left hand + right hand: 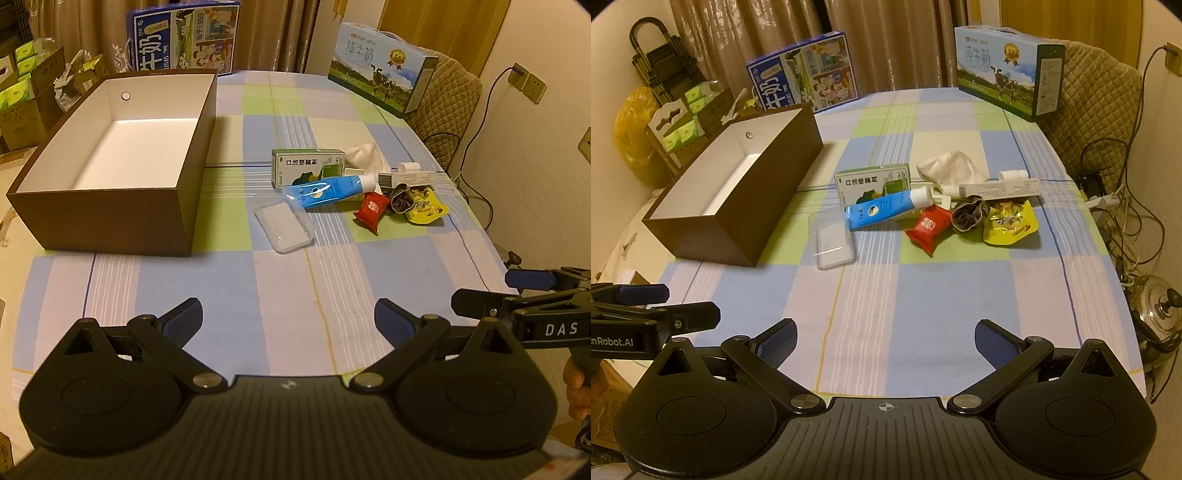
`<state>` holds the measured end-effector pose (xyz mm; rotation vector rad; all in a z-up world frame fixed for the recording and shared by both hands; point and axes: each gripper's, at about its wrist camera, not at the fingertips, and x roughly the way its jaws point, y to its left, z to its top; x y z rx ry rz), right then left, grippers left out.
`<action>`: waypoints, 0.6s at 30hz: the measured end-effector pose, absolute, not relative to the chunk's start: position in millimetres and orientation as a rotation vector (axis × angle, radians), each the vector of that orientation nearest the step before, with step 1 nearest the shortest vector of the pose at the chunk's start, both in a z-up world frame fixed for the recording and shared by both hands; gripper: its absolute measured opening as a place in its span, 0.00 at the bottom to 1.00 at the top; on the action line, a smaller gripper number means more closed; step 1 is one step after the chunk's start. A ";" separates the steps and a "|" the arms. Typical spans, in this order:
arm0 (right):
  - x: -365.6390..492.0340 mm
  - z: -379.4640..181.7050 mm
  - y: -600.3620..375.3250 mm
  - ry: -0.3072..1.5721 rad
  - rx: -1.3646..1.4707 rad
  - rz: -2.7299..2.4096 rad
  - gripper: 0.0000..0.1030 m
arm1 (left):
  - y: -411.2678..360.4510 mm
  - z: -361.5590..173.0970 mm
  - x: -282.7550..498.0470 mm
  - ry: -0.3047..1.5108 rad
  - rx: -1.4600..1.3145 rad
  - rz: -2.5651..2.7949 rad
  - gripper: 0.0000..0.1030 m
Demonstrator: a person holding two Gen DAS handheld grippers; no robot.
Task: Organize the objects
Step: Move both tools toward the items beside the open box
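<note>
An open brown box (110,221) (738,206) with a white, empty inside stands on the left of the checked tablecloth. To its right lies a pile: a clear plastic case (284,225) (831,240), a blue tube (325,192) (882,210), a green-white carton (306,166) (871,181), a red packet (371,212) (929,229), a dark scrunchie (402,199) (969,216), a yellow pouch (424,208) (1010,221), a white cloth (365,155) (949,166) and a long white box (1001,188). My left gripper (288,319) and right gripper (885,339) are open and empty above the table's near side, well short of the pile.
Two milk cartons (184,37) (384,81) stand at the table's far edge. A padded chair (447,107) is at the far right, with cables (1126,206) and a metal kettle (1156,314) beside the table. Stacked boxes (26,85) stand to the left.
</note>
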<state>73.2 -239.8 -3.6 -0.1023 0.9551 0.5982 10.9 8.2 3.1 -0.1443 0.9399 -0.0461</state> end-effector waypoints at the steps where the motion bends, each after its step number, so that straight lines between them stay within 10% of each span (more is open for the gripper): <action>1: 73.5 -3.6 -238.8 0.956 -0.103 0.599 0.97 | 8.5 2.5 12.0 0.941 -0.145 -0.046 0.95; 18: 97.3 -6.3 -241.0 0.972 -0.115 0.617 0.97 | 5.8 -2.2 30.6 0.956 -0.150 -0.035 0.95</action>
